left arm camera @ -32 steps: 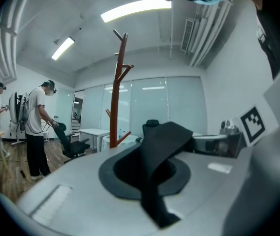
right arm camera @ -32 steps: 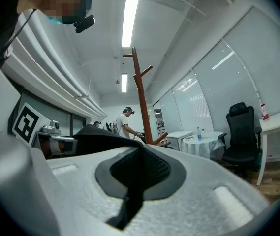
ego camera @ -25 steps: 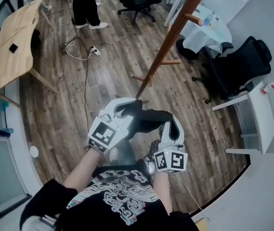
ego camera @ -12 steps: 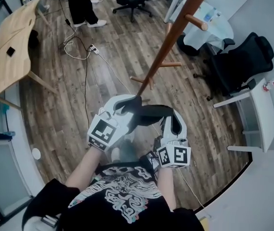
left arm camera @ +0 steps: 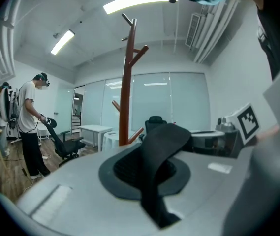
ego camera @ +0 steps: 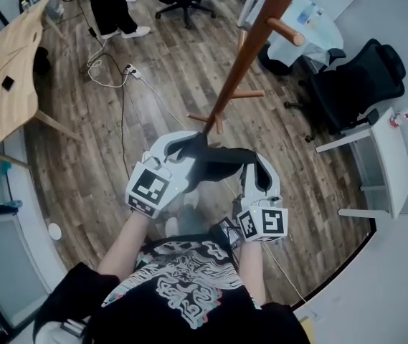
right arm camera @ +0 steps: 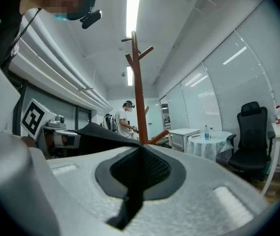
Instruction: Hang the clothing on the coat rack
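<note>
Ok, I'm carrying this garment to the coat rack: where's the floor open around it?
Bare floor lies left of the coat rack, toward the wooden table, broken only by cables. Right of the rack is crowded: round table, black chair, white desk.

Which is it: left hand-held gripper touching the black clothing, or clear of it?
Touching. The left gripper view shows the black clothing clamped between the shut jaws of the left hand-held gripper and draping over them.

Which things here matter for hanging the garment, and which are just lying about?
Job: black clothing, coat rack, left gripper, right gripper (both shut on it).
Lying about: wooden table, floor cables, black office chair, white-clothed table.
</note>
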{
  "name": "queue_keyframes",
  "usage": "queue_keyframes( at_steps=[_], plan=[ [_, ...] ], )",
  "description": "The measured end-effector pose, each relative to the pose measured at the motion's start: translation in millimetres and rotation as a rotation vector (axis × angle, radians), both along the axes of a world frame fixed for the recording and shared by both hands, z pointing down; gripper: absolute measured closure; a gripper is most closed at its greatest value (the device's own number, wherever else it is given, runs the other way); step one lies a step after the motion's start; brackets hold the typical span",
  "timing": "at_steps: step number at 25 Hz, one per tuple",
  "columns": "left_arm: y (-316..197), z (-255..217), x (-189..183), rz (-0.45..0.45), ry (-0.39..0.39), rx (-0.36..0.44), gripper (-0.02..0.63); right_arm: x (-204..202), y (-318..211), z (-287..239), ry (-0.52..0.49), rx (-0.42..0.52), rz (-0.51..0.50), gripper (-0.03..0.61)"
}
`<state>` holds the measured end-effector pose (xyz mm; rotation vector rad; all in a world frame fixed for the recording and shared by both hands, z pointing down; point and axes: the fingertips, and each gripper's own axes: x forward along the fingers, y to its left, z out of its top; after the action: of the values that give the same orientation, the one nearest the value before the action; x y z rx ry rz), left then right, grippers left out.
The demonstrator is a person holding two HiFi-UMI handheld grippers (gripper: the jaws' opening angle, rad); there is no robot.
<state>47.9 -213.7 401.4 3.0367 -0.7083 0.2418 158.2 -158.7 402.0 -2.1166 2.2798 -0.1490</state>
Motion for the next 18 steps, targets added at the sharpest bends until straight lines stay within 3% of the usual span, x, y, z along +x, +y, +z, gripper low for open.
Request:
queue_keyframes(
  at_steps=[18],
  plan=[
    [-40.1,12.6,17.5,0.004,-0.041,-0.015,0.607,22.0,-36.3,4.5,0.020,-0.013,-0.036,0.577]
  ],
)
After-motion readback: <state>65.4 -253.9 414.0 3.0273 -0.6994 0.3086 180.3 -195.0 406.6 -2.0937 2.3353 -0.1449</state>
